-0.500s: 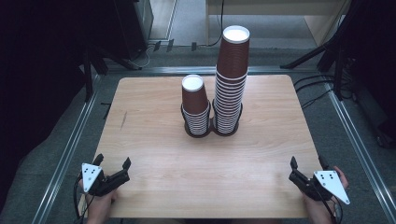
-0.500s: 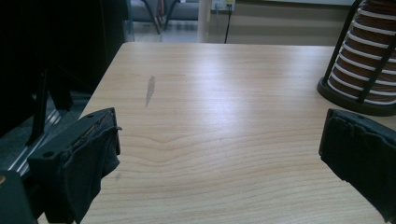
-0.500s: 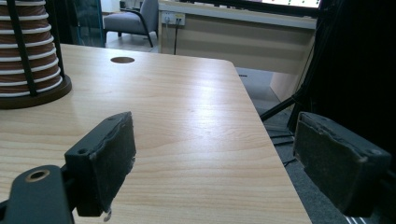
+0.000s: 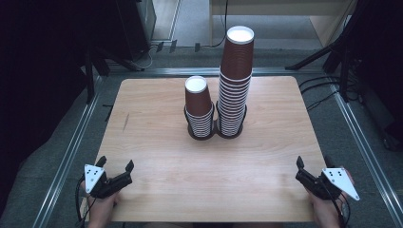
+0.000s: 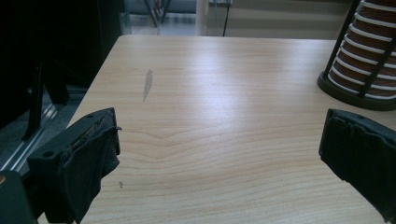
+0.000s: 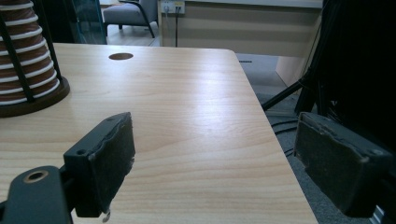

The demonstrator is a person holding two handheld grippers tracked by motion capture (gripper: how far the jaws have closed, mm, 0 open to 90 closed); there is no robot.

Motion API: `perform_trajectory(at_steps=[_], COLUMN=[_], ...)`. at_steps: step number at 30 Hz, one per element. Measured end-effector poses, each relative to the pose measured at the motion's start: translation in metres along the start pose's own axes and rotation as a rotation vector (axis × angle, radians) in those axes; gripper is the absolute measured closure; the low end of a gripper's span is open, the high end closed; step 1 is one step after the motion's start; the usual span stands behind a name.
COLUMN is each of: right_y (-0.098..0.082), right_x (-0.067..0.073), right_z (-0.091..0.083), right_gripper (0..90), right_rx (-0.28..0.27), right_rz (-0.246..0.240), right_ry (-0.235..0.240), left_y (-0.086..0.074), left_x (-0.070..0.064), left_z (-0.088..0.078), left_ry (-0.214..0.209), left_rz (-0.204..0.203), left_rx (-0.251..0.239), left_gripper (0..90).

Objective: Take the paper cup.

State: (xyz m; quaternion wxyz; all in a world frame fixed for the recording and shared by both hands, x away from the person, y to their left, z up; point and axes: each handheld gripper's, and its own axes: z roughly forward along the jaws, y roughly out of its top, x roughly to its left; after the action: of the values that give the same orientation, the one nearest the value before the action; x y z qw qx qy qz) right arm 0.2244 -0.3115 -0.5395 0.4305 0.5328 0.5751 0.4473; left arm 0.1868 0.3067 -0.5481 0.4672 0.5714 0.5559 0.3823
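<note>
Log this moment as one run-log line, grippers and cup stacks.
left gripper: open, near left corner | right gripper: open, near right corner | short cup stack, tall cup stack: side by side, untouched

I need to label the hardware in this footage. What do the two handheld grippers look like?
Both are black two-jaw tools. The left gripper and the right gripper each carry a grey three-cornered plate with dark dots on top. The jaws bear worn black pads. A black cable trails from each.

cup stacks (image 4: 199, 107): 2 | holders (image 4: 201, 134): 2 | tools (image 4: 115, 166): 2 | table (image 4: 157, 156): 1
</note>
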Motion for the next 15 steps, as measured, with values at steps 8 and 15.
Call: perform_trajectory(at_steps=[8,15], right_y=[0.02,0.036], right_x=[0.015,0.028], right_z=[-0.004,-0.008], right_gripper=[4.2,0.0], right_rx=[-0.018,-0.028], right_rz=[-0.007,-0.026], right_ry=[0.049,0.081], left_y=[0.0,0.0], left_x=[0.004,0.001], left_z=[-0.001,0.0], left_ry=[-0.008,-0.014], left_rz=[-0.034,-0.015], left_rx=[0.001,0.006], left_gripper=[0.0,0.0])
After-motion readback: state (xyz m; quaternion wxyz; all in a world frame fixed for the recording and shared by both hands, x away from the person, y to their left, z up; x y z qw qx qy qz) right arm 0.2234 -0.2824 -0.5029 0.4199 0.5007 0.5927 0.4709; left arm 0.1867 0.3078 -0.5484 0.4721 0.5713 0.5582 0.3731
